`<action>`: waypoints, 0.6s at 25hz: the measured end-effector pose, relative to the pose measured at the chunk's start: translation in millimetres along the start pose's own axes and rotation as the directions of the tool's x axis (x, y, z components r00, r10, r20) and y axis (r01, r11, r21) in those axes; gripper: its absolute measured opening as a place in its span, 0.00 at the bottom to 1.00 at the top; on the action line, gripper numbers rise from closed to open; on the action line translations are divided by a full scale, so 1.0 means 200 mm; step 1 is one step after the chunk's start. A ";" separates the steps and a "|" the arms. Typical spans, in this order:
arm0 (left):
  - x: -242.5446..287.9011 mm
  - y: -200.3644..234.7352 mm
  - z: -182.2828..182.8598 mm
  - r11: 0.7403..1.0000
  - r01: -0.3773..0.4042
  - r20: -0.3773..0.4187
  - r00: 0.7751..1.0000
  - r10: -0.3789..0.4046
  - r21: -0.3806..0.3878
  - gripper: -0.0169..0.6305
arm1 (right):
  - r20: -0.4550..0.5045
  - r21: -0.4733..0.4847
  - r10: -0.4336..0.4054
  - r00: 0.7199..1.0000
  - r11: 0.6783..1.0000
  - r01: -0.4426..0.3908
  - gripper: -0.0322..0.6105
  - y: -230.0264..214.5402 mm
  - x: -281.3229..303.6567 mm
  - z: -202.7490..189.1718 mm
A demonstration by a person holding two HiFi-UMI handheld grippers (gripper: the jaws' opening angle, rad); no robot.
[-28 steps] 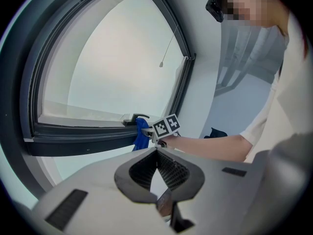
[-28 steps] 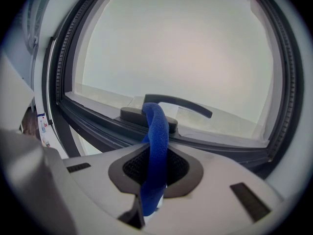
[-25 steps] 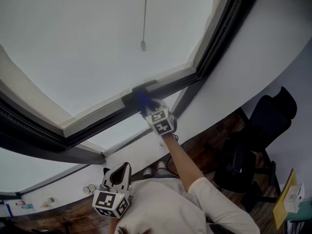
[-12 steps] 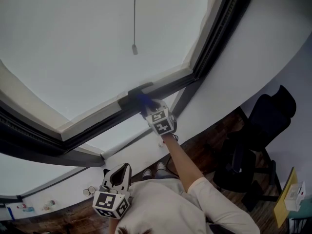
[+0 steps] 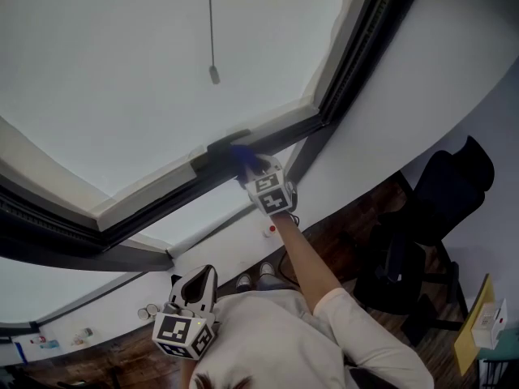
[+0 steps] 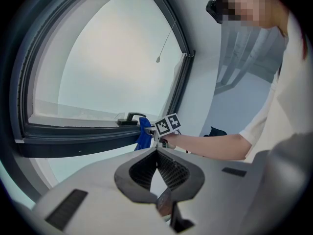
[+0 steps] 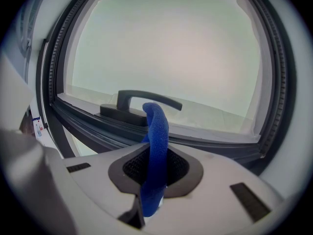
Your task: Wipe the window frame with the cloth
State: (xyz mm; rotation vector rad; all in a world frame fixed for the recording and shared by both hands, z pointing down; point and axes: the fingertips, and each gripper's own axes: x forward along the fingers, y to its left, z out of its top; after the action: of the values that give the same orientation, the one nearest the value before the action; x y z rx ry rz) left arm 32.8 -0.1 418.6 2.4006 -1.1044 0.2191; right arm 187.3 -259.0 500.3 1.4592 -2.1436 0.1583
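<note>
Where the right gripper (image 7: pixel 155 169) is seen along its own jaws, these are closed on a blue cloth (image 7: pixel 156 131). The cloth is pinched between the ribbed pads and stands up past the tips in a folded band. Its lower end is cut off behind the gripper body.

Just beyond the tips, a dark window handle (image 7: pixel 143 101) is mounted on the bottom rail of the window frame (image 7: pixel 93 124). The top of the cloth overlaps the handle in the right gripper view, and whether the two are touching cannot be settled from there. In the head view the cloth is shown right at the handle's near end, but the point of contact is covered by the gripper. Behind the handle the frame is filled by pale glass, through which nothing can be made out. Farther beyond the tips, a thin cord with a small pull (image 5: pixel 214 74) hangs before the glass.

The left gripper (image 6: pixel 157 173) is held low, well apart from the frame and close to the person's body. Its jaws are brought together at the tips, with nothing between them. Ahead of it, the person's forearm (image 6: pixel 210 145) is stretched out to the frame. Off to the right gripper's right, a dark chair (image 5: pixel 430 217) is dim and hard to read.
</note>
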 end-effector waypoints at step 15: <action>0.21 -0.10 0.03 0.999 -0.001 -0.008 1.000 0.001 -0.033 0.04 | -0.037 -0.015 0.059 0.998 0.998 -0.060 0.12 -0.12 0.01 -0.03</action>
State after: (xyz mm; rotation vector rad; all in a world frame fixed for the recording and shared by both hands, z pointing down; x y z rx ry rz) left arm 75.2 -21.1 421.0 2.3680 -1.0974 0.2091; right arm 210.5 -268.3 501.8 1.3741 -2.1557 0.1878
